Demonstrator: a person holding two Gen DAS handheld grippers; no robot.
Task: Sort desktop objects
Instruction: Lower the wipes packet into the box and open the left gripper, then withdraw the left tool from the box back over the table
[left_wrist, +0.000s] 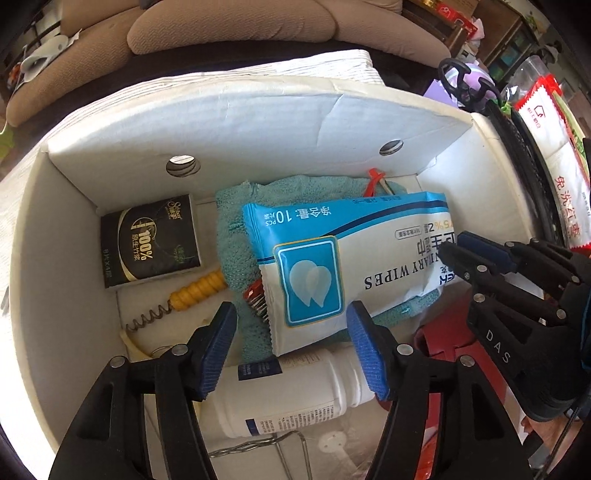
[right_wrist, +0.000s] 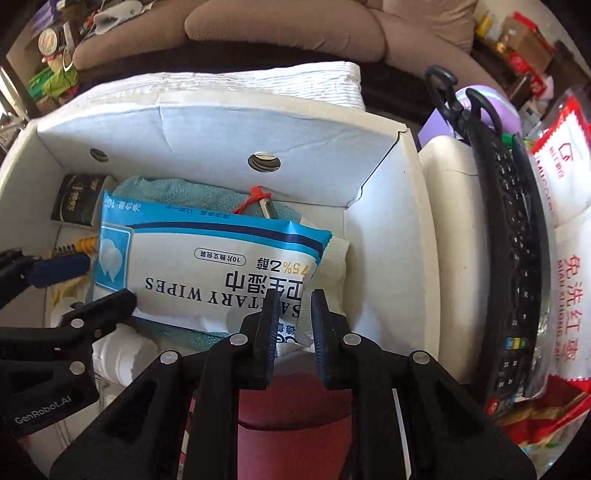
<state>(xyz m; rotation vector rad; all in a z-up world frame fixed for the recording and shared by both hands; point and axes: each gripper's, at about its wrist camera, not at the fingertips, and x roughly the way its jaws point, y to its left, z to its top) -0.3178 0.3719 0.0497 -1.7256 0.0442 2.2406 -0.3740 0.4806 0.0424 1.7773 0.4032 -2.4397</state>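
Observation:
A blue and white sanitary wipes pack (left_wrist: 332, 266) lies across a teal towel (left_wrist: 236, 225) inside a white cardboard box (left_wrist: 221, 122). My left gripper (left_wrist: 290, 306) stands open over the pack's near end, its blue pads on either side and not pressing it. At the pack's other end my right gripper (right_wrist: 294, 295) is shut on a corner of the wipes pack (right_wrist: 207, 273). The left wrist view shows the right gripper (left_wrist: 458, 245) at the right. The left gripper (right_wrist: 110, 278) appears at the left of the right wrist view.
In the box lie a black tissue packet (left_wrist: 151, 243), a yellow-handled coil tool (left_wrist: 195, 291), a white bottle (left_wrist: 288, 395), a red clip (left_wrist: 373, 181) and a red object (left_wrist: 443, 339). Right of the box are a black remote (right_wrist: 517, 258), scissors (right_wrist: 447, 96) and a red-white bag (right_wrist: 569, 258).

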